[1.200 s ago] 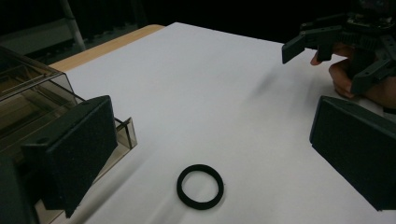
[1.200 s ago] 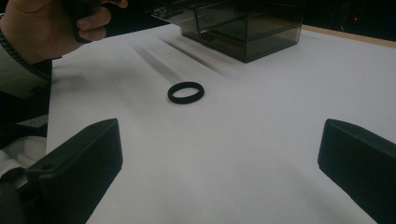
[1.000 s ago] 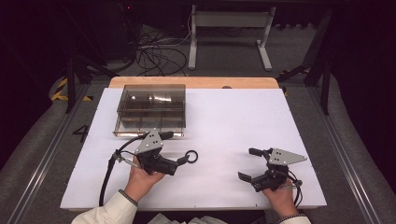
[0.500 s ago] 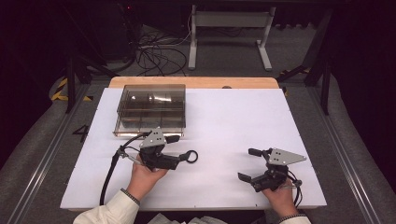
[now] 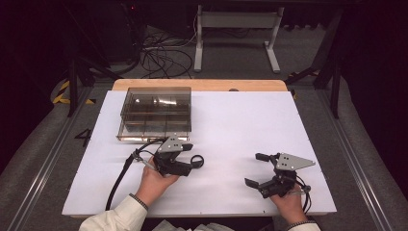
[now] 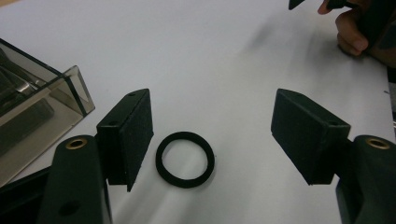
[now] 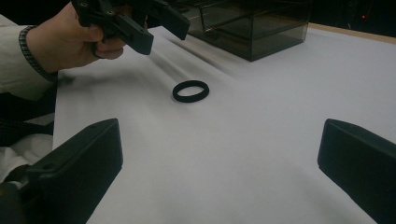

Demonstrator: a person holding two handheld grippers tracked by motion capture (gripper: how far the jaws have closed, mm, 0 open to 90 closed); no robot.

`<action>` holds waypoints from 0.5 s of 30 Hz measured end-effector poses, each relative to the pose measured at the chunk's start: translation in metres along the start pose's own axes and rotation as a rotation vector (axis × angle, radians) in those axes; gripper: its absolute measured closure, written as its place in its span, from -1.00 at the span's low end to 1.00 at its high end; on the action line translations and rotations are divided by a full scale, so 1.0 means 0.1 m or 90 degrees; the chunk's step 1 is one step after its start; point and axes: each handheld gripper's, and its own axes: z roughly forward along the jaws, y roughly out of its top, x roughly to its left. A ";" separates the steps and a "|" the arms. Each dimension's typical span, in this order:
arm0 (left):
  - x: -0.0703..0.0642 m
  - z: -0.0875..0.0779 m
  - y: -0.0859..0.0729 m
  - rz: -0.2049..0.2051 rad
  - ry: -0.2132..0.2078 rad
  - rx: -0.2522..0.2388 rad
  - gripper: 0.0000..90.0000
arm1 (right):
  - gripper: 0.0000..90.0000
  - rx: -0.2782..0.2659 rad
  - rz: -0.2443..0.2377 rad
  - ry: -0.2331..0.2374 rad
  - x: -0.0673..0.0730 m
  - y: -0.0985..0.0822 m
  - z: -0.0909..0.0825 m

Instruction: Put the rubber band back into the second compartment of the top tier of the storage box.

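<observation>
A person's left gripper point(image 5: 188, 155) hangs just over a white table point(image 5: 240, 125), its jaws spread wide and holding nothing. In the left gripper view a black ring point(image 6: 185, 159) lies flat on the sheet between the two black pads point(image 6: 133, 128), nearer the left pad and apparently clear of it. The high view puts the ring point(image 5: 197, 161) just beyond the gripper's tip, on the near left part of the table.

The step in hand looks to be the reach for the ring, with the grip not yet made. The next move calls for lowering the jaws until the pads straddle the band, then closing squarely; a thin ring lying flat may slide or tip away if one pad meets it first.

Behind the left gripper, just beside it, stands a smoked clear box point(image 5: 155, 113) with inner dividers, a likely home for the ring, though that is a guess. The right gripper point(image 5: 259, 169) waits well apart on the near right side, jaws equally wide and empty; its own view looks across the sheet to the ring point(image 7: 190, 91) and the left hand point(image 7: 70, 39).

A dark "4" point(image 5: 82, 136) is marked on the grey floor left of the table. No brand or label can be read.
</observation>
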 end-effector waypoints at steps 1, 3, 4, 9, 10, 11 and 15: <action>0.00 0.02 0.00 -0.003 0.000 0.002 -0.30 | -0.99 0.000 0.000 0.000 0.00 0.00 0.00; 0.00 0.04 0.00 -0.005 0.000 0.013 -0.27 | -0.99 0.000 -0.001 0.002 0.00 0.00 0.00; 0.00 0.06 0.00 -0.005 0.003 0.016 -0.26 | -0.99 0.000 -0.001 0.003 0.00 0.00 0.00; 0.01 0.14 -0.02 -0.012 0.003 0.046 -0.23 | -0.99 0.001 -0.001 0.006 0.00 0.00 0.00; 0.01 0.15 -0.02 -0.014 0.003 0.049 -0.22 | -0.99 0.001 -0.001 0.006 0.00 0.00 0.00; 0.01 0.16 -0.03 -0.013 0.003 0.055 -0.21 | -0.99 0.001 -0.001 0.006 0.00 0.00 0.00; 0.01 0.21 -0.05 -0.010 0.005 0.076 -0.18 | -0.99 0.002 -0.001 0.006 0.00 0.00 0.00</action>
